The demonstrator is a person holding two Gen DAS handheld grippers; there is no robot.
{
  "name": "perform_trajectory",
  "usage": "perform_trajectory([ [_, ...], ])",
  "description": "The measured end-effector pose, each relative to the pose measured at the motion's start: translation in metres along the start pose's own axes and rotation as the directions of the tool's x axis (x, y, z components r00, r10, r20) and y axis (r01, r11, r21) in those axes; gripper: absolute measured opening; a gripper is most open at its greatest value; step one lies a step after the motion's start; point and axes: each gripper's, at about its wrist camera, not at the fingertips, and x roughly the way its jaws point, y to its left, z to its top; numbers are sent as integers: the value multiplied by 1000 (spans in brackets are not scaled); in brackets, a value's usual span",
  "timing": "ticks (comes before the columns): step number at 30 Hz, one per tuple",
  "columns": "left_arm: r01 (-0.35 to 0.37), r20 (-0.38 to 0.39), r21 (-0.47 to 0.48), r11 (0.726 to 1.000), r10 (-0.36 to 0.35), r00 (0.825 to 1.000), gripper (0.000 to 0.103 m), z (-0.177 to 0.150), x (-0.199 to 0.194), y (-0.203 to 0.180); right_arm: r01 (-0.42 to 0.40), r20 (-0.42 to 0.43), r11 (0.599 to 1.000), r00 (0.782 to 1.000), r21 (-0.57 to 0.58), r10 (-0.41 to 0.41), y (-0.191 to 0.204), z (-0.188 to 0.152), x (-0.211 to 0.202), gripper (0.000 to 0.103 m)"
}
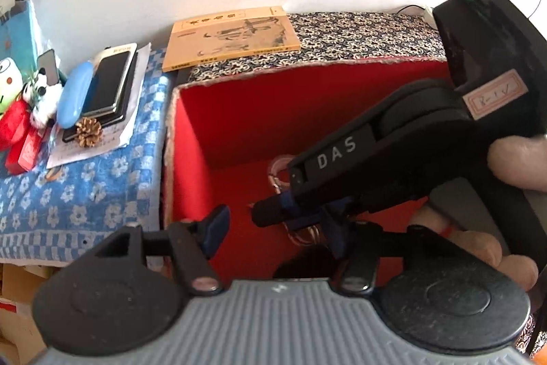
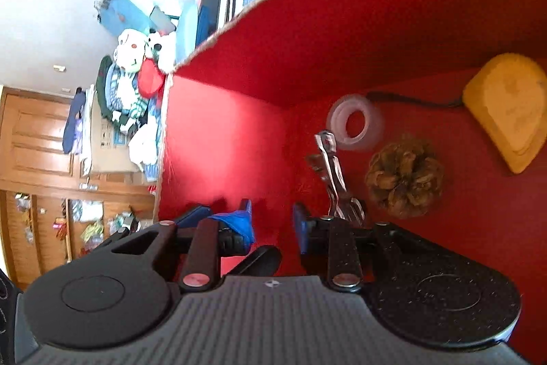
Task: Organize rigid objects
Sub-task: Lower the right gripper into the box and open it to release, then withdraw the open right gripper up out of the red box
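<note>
My right gripper (image 2: 271, 224) is down inside the red box (image 1: 239, 112), jaws apart and holding nothing, so I'd guess I'm mid drop-off. Already in there: yellow block (image 2: 506, 108), pine cone (image 2: 403, 177), tape roll (image 2: 355, 124), metal clip (image 2: 333, 166). Left gripper (image 1: 273, 228) hangs spread and empty over the rim. Next up is probably the other pine cone (image 1: 89, 132) outside. The right tool's arm reads "DAS".
</note>
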Motion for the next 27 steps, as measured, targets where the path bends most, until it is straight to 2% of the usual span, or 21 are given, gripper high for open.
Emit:
perform_trajectory([
  [11, 4, -13, 33, 999, -4, 1000, 57, 4, 18, -13, 78, 134, 996, 988, 36, -82, -24, -4, -37, 11],
  [19, -7, -26, 55, 998, 8, 1000, 60, 10, 34, -19, 173, 249, 983, 951, 62, -183, -37, -7, -65, 11],
  [22, -15, -22, 71, 997, 17, 1000, 64, 12, 35, -21, 181, 279, 981, 941, 65, -193, -40, -8, -70, 11],
  [27, -10, -62, 39, 999, 13, 998, 64, 11, 42, -18, 239, 331, 970, 913, 43, -240, -34, -13, -70, 11],
])
